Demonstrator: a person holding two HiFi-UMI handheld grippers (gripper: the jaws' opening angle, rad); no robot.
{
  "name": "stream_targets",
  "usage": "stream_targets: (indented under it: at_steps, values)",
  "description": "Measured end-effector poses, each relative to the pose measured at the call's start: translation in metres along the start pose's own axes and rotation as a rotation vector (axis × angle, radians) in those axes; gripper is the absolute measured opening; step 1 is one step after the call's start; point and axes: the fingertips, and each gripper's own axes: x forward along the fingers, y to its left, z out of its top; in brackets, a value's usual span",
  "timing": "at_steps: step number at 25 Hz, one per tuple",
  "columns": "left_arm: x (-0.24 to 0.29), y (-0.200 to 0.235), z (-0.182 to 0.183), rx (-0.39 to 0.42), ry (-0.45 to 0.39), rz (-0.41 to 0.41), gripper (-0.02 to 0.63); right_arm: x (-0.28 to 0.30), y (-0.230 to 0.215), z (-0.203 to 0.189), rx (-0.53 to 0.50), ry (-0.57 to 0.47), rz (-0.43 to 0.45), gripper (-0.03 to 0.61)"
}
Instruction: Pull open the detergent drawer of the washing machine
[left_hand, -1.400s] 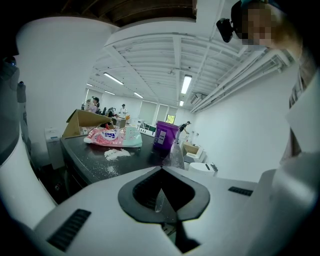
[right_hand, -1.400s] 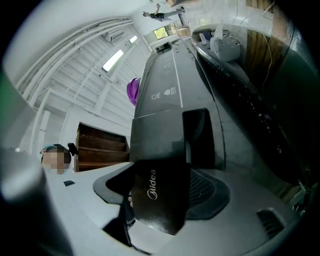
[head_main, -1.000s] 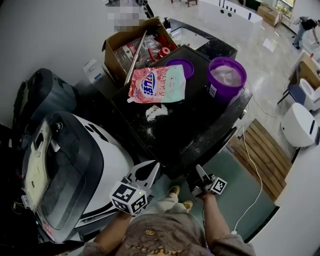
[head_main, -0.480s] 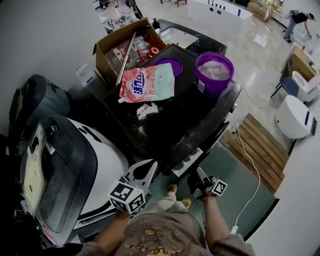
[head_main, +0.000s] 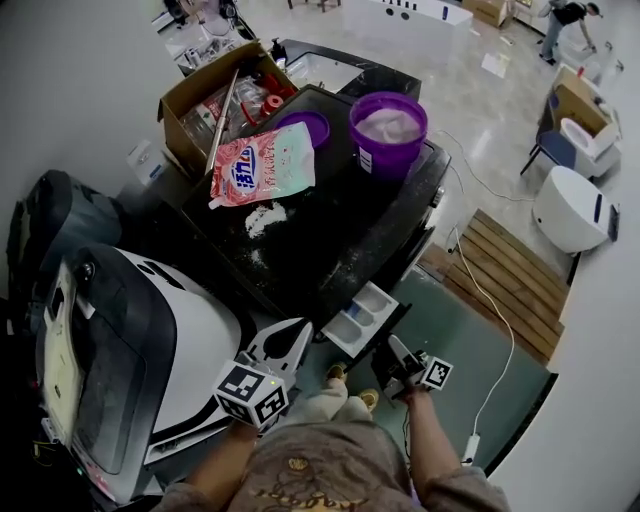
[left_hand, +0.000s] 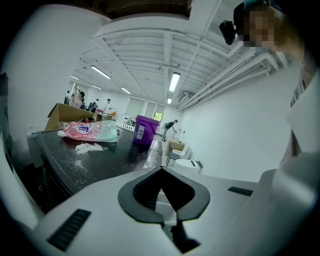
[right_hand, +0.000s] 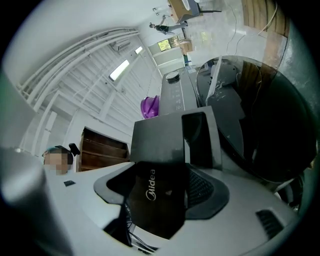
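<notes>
Showroom floor (head_main: 470, 90), detergent drawer (head_main: 362, 316) pulled out, clamped in right tongs (head_main: 388, 349), left tongs (head_main: 299, 330) closed, empty

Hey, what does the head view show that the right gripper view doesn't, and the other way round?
Head view only: the drawer's white compartments, the pink detergent bag, spilled powder and the left tongs. Right gripper view only: the Midea logo on the drawer's black front, gripped by the right tongs. Both: the purple tub and the washing machine.
</notes>
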Motion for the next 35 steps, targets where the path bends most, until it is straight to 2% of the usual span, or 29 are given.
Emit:
stream_targets:
  at_steps: [14,25,31,35]
  values:
    - [0.007,-0.024,-0.005,0.018,0.019,-0.042,0.021,-0.037,0.019,0.006,-0.017,0.026,-0.011,0.295]
    - [0.012,-0.042,-0.005,0.009,0.021,-0.073,0.021,-0.041,0.021,0.006,-0.024,0.046,-0.029,0.295]
    - [0.012,-0.046,-0.007,0.02,0.035,-0.086,0.021,-0.043,0.017,0.006,-0.057,0.039,-0.082,0.342]
    - [0.017,-0.056,-0.002,0.013,0.03,-0.122,0.021,-0.047,0.019,0.008,-0.1,0.027,-0.122,0.33]
